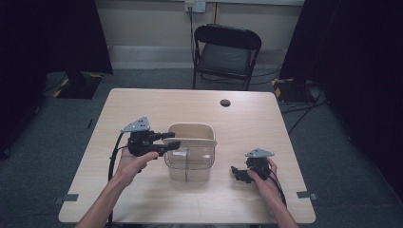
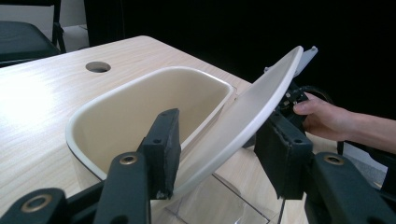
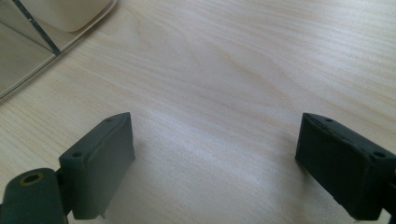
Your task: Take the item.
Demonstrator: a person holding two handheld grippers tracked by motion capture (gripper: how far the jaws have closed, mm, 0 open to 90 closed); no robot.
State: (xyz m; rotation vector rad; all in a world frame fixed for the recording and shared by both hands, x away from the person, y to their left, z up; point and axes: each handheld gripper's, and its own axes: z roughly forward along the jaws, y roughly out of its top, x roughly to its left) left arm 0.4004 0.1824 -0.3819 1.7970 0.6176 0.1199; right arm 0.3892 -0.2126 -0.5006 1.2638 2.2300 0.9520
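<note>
- While the person's hands come in at the near edge of the desk (image 1: 142, 199), the right tool (image 1: 238, 173) rests low on the bare wood with its jaws spread wide and nothing between them.
- Just beyond, near the middle of the desk, stands the bin (image 1: 189, 164), a clear-sided tub with a cream rim, upright and well apart from the right tool.
- The left tool (image 2: 219, 149) reaches in at the bin's left edge; the cream lid (image 2: 247, 114) lies tilted between its jaws, one pad (image 2: 163, 149) against the lid's inner face, the other apart from the outer face, so the grip looks loose rather than clamped.
- By my reading the lid is lifted partway: the opening (image 2: 154, 105) is already exposed, while the lid's low edge stays by the rim.
- What is left is to swing it fully clear, or settle it back.
- Farther off, a round hole (image 1: 225, 102) marks the desk, and a folding chair (image 1: 225, 52) stands behind.
</note>
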